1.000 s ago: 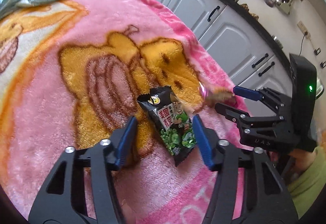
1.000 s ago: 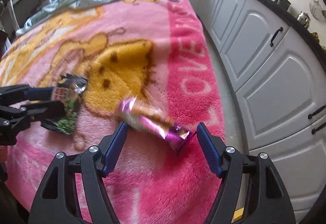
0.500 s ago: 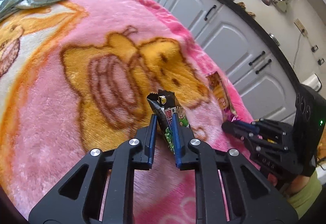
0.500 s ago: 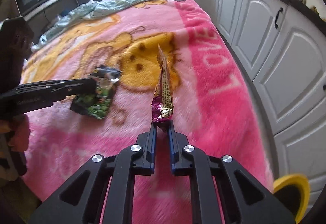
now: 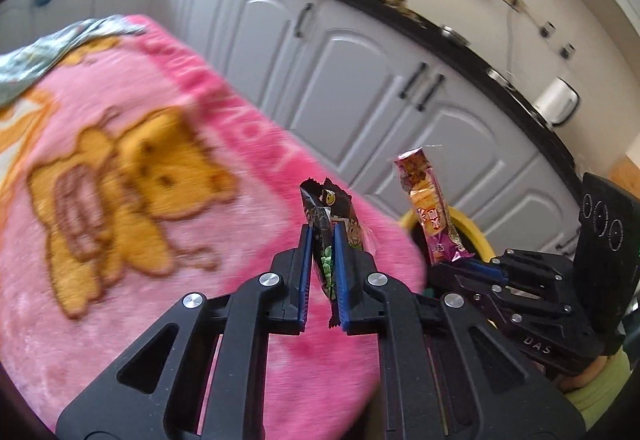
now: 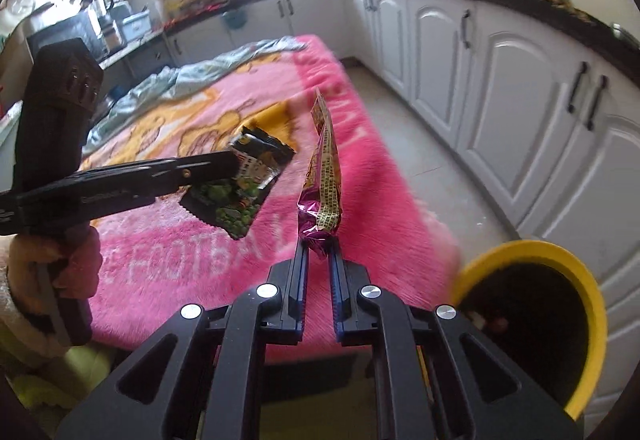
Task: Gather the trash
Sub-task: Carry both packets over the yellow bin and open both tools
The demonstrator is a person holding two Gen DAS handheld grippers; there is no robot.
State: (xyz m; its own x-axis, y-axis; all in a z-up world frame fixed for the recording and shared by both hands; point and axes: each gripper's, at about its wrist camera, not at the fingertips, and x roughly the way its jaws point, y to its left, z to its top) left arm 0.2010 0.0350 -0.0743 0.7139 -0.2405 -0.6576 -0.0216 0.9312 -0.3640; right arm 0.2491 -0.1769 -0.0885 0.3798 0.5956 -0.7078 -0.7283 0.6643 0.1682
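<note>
At the left, a pink blanket (image 5: 120,160) with an orange cartoon figure covered the table. Above its near edge, the left gripper (image 5: 321,240) had its jaws pressed tight on a black snack packet (image 5: 326,216) printed with green peas, holding it upright and clear of the blanket. Just to the right, the right gripper (image 6: 318,252) was clamped on the lower end of a purple wrapper (image 6: 324,176), which stood upright in the air. Farther right, beside the blanket's corner, stood a yellow-rimmed bin (image 6: 592,304).
</note>
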